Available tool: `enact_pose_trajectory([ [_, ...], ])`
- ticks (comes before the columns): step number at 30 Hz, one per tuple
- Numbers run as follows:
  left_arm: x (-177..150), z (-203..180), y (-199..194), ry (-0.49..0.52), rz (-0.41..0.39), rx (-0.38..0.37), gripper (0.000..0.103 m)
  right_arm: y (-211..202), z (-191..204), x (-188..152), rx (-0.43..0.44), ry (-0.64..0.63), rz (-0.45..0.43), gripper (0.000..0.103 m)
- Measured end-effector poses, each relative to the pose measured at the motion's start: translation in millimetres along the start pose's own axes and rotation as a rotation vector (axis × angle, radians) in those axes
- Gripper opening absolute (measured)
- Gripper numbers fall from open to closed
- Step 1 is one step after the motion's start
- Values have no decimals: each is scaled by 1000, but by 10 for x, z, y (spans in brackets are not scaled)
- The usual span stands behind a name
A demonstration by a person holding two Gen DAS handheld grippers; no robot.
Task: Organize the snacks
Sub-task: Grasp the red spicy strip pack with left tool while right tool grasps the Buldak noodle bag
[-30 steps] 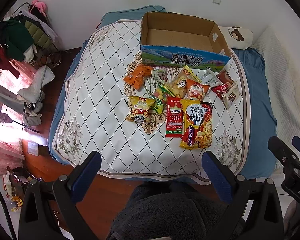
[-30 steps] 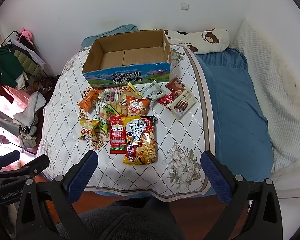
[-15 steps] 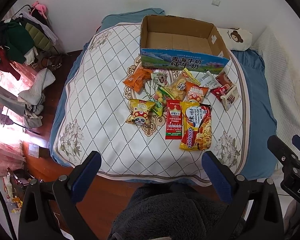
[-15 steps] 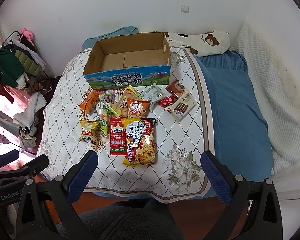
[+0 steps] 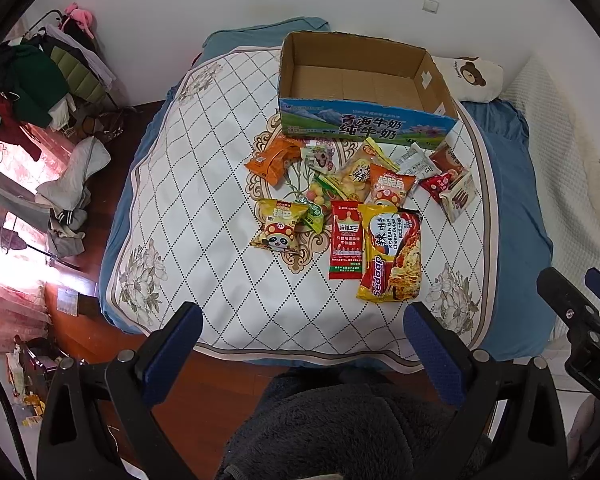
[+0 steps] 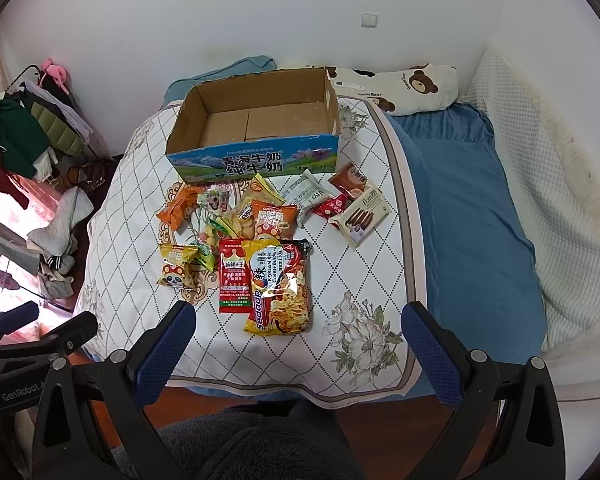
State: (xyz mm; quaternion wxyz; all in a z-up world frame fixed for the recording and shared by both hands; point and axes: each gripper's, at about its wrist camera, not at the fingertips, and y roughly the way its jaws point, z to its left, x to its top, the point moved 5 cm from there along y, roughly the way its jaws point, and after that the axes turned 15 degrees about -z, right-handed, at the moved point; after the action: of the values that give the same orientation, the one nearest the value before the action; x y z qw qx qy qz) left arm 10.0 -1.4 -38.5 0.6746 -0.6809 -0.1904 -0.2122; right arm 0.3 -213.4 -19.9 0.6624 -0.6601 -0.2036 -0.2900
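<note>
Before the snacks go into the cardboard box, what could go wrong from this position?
1. The snack packets overlap in a tight pile, so the fingers may pinch two at once or drag a neighbour along.
2. The Sedaap noodle bag lies partly over the red packet; lifting either may shift the other.
3. The cardboard box stands on a soft quilt, so a push on its wall might tip or slide it.
</note>
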Motion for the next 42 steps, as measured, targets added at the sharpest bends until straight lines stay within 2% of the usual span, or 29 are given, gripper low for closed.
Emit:
enact_pose_trajectory([
  [9, -24, 5, -8, -7, -7, 3, 103, 10, -10, 10, 8, -1, -4, 103],
  [12, -5, 47, 104, -10, -19, 33, 103, 122, -40, -8, 8, 8, 3, 103],
  [17, -43, 149, 591, 21, -16, 141, 103, 803, -48, -201, 17, 36, 62, 103],
  [21, -212, 201, 1152, 62, 78, 184, 103, 1629, -1, -498, -6, 22, 150, 103],
  [23, -320, 217, 1402, 75, 128, 196, 103, 2031, 42, -674, 11, 43, 211, 103],
  [28, -534, 235, 1859, 51, 241, 189, 103, 2766, 260, -1018, 7, 5, 305, 103],
  [32, -604, 253, 2067, -6, 294, 179, 103, 3060, 333, -1200, -17, -40, 349, 100],
  [35, -618, 182, 2169, -30, 305, 165, 103, 3113, 247, -1258, 34, 27, 359, 90],
  [37, -622, 91, 2247, -25, 320, 150, 103, 3090, 141, -1269, 35, 53, 363, 83],
  [42, -544, -278, 2479, -15, 350, 82, 103, 2978, -222, -1358, 6, 77, 413, 83],
])
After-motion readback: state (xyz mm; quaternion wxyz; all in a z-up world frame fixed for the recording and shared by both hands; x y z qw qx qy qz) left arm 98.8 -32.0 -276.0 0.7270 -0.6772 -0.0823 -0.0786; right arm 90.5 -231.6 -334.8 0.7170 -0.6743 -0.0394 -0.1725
